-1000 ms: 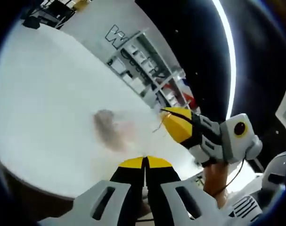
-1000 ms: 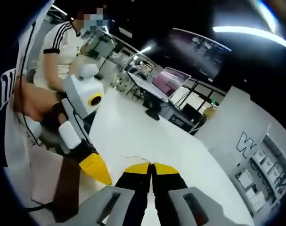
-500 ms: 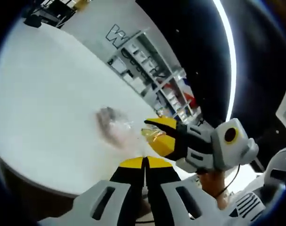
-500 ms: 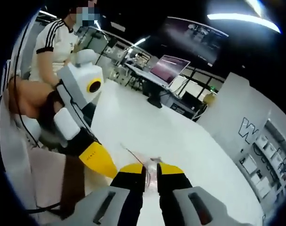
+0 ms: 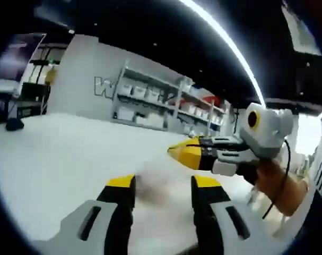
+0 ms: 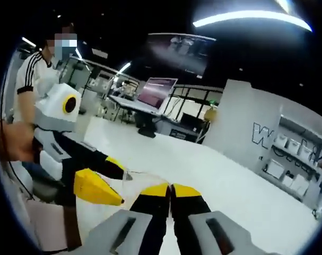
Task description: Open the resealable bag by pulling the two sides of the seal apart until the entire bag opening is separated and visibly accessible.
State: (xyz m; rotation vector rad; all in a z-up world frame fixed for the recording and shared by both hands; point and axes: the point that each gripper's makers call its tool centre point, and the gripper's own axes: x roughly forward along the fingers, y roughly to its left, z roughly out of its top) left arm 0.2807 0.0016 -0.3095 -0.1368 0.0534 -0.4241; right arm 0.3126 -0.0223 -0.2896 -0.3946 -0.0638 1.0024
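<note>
Left gripper view: the left gripper (image 5: 163, 186) hangs with jaws spread wide over the white table (image 5: 54, 159), the clear bag (image 5: 155, 186) a blur between them, while the right gripper (image 5: 176, 152) pokes in pinched together. Right gripper view: right gripper's jaws pressed closed at the bag's edge (image 6: 142, 178); whether they pinch it, I cannot tell.

White shirt (image 6: 36, 74) (black-striped sleeves); yellow-tipped, black-and-white tools.

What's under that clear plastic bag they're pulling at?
Under the bag, a blurred clear patch between the left gripper's open jaws, lies the white table. The bag is too blurred to tell if anything is inside. The right gripper hangs beside it, jaws closed.
</note>
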